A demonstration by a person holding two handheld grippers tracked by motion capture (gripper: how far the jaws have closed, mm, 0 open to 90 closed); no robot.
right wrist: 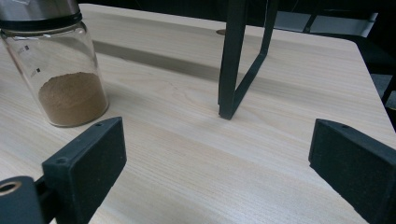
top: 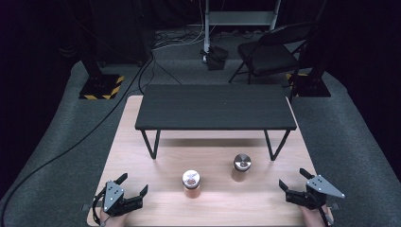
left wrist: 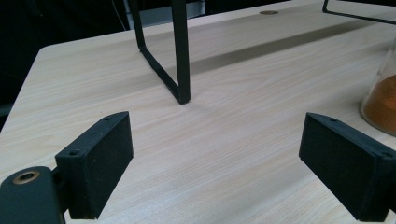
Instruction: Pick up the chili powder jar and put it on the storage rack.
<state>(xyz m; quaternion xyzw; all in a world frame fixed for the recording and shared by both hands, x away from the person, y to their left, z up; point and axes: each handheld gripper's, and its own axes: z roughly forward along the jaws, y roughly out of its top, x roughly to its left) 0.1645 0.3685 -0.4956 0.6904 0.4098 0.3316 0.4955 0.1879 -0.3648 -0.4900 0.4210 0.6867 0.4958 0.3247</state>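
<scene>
Two glass spice jars with metal lids stand on the light wooden table [top: 142, 161]. The left jar [top: 191, 183] holds orange powder and shows at the right edge of the left gripper view [left wrist: 380, 100]. The right jar [top: 241, 167] holds brown powder and stands at the upper left of the right gripper view [right wrist: 58, 65]. My left gripper [top: 133, 184] rests open at the table's front left corner, nothing between its jaws. My right gripper [top: 294, 179] sits open at the front right, jaws wide apart over bare wood.
A low black shelf [top: 215, 108] on thin metal legs stands across the far half of the table; one leg [left wrist: 180, 60] rises ahead of the left gripper, another leg [right wrist: 233, 60] ahead of the right. A folding chair [top: 272, 52] and cables lie on the floor behind.
</scene>
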